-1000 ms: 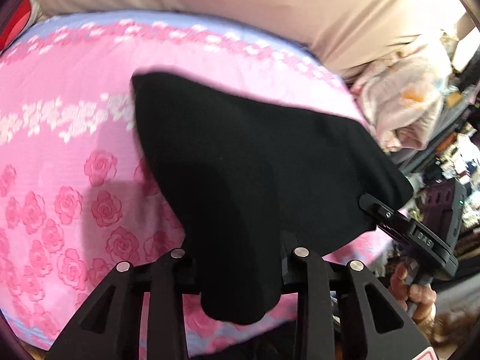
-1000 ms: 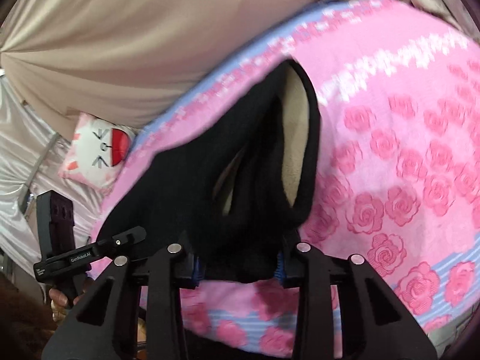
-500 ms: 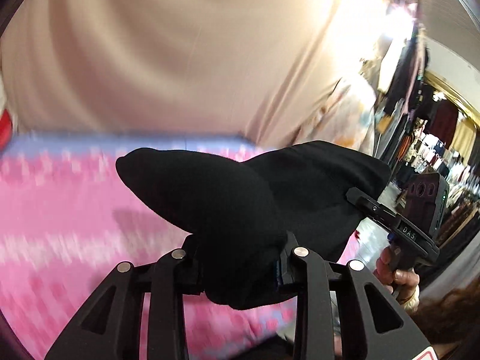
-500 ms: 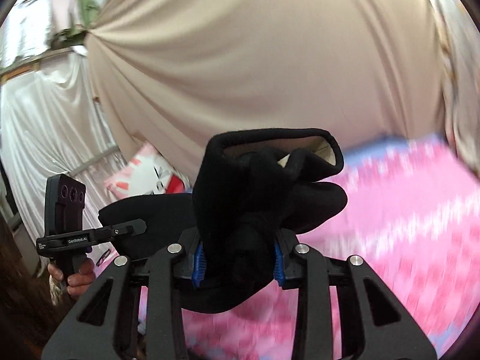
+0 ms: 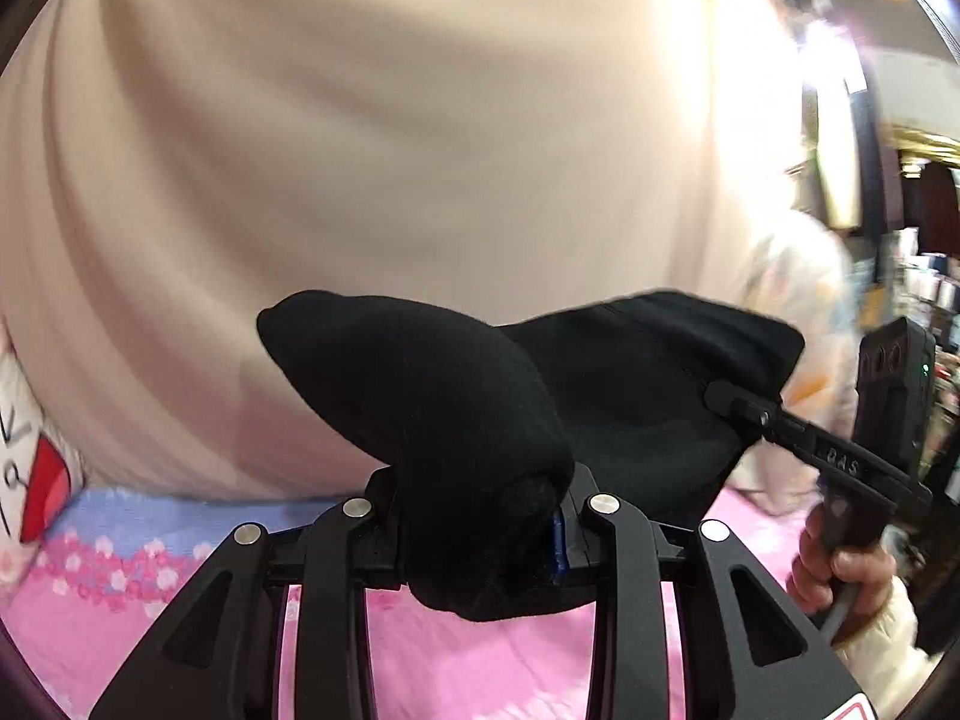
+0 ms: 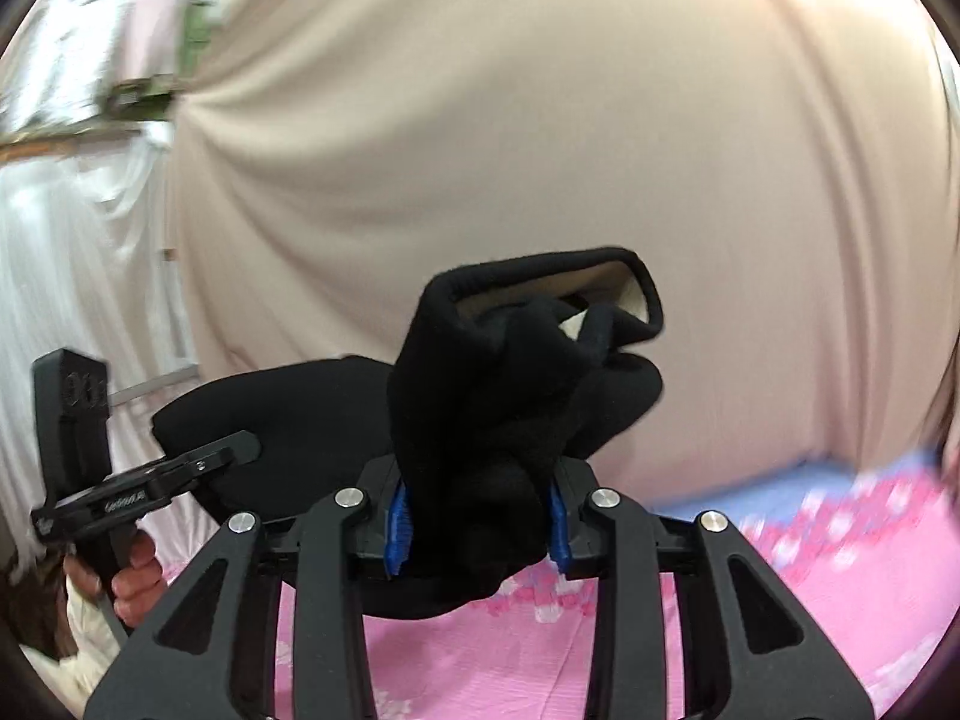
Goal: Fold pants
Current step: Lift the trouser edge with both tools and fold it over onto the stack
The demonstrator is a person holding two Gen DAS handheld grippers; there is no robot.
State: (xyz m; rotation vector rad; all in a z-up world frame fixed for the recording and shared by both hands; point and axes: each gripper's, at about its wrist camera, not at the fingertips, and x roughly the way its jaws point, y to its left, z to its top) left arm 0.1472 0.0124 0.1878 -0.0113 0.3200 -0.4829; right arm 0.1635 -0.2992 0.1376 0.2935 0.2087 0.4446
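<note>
Jaws of our left gripper [image 5: 480,531] and right gripper [image 6: 477,516] are each clamping a bunched edge of the black pants [image 5: 630,396], which we are holding stretched between them above the pink bedspread [image 6: 540,660], probably so the cloth hangs flat for folding.

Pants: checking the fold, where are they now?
In both wrist views the black pants hang between the left tongs and right tongs, above the pink bedspread.

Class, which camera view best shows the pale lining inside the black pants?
The right wrist view: the pants, clamped in the right gripper, gape open there, showing the pale lining. The left wrist view shows only black outer fabric.
</note>
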